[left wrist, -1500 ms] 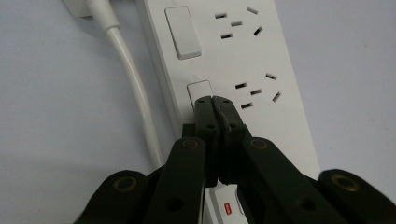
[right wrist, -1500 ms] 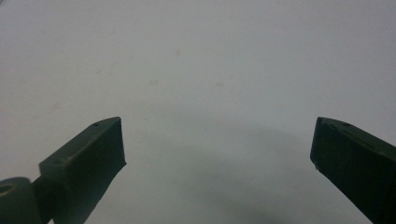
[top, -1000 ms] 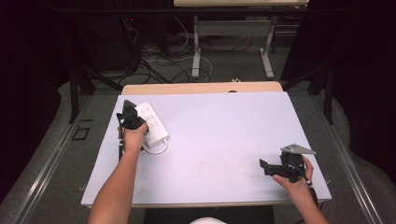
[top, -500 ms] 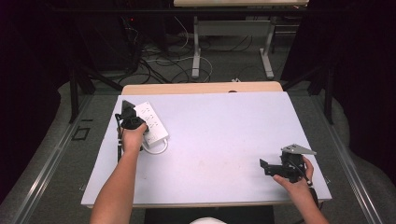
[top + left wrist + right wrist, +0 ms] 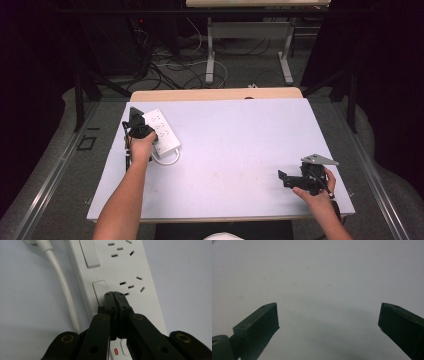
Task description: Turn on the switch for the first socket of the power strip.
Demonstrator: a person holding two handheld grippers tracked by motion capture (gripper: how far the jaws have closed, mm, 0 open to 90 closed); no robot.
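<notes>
Where high view hides it, left gripper closed on power strip switch.

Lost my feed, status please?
Left gripper shut, tips at a rocker switch on the white power strip. Right gripper open, holding nothing. Nothing in the way.

Bright table, dark surroundings, soft close-ups

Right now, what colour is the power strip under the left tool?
White, rocker switches and cord included; the power strip shows best in the left gripper view, under the shut left tool.
</notes>
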